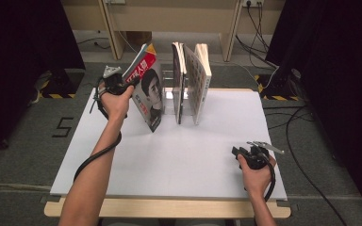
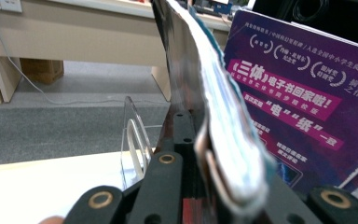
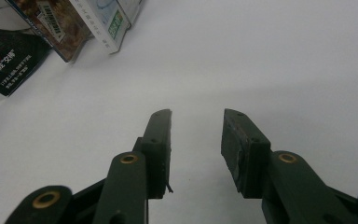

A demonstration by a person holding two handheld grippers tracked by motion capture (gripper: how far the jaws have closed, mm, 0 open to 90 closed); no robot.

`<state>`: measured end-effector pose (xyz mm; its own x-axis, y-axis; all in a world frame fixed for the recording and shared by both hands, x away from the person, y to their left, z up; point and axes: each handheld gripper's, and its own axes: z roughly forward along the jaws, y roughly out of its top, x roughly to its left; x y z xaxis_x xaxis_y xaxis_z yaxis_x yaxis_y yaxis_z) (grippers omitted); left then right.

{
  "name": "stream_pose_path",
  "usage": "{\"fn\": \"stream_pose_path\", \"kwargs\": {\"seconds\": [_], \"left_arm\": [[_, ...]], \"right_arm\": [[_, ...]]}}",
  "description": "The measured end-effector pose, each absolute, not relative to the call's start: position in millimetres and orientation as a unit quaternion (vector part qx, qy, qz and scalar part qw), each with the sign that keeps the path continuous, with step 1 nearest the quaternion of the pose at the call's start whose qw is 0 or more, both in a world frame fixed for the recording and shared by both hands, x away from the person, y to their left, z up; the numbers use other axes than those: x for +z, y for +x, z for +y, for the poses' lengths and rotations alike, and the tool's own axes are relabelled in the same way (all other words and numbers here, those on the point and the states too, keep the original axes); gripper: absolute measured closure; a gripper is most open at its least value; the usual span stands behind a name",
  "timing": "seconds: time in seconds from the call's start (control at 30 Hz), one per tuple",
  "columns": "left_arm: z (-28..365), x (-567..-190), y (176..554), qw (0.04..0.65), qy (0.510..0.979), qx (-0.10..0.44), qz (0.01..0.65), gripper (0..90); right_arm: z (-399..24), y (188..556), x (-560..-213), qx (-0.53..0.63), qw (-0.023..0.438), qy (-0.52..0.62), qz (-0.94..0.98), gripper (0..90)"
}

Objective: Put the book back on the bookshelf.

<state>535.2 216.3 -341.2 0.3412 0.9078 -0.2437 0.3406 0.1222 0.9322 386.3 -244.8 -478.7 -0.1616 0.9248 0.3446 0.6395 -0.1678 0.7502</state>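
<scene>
A magazine-like book (image 1: 147,89) with a red, white and black cover leans tilted at the left of the row, its lower corner on the white board (image 1: 179,155). My left gripper (image 1: 125,84) is shut on its upper left edge. In the left gripper view the curved page edge of the book (image 2: 223,135) runs up between the jaws of the left gripper (image 2: 205,186). Two more books (image 1: 191,80) stand upright just to the right. My right gripper (image 1: 238,151) rests low over the board's right side, and in its own view the right gripper (image 3: 196,126) is open with nothing in it.
A clear acrylic book stand (image 2: 135,140) sits behind the held book. A purple cover with pink banners (image 2: 298,102) stands close on the right in the left gripper view. Book corners (image 3: 74,23) show far off on the board. Black curtains and cables flank the table.
</scene>
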Motion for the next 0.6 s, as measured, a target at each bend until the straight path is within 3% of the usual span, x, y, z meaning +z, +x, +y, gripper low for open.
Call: {"fn": "stream_pose_path", "kwargs": {"seconds": [0.6], "left_arm": [[206.3, -334.1, 538.5, 0.556, 0.603, 0.301, 0.486, 86.6]], "right_arm": [[-247.7, 386.0, -478.1, 0.439, 0.167, 0.627, 0.621, 63.1]]}}
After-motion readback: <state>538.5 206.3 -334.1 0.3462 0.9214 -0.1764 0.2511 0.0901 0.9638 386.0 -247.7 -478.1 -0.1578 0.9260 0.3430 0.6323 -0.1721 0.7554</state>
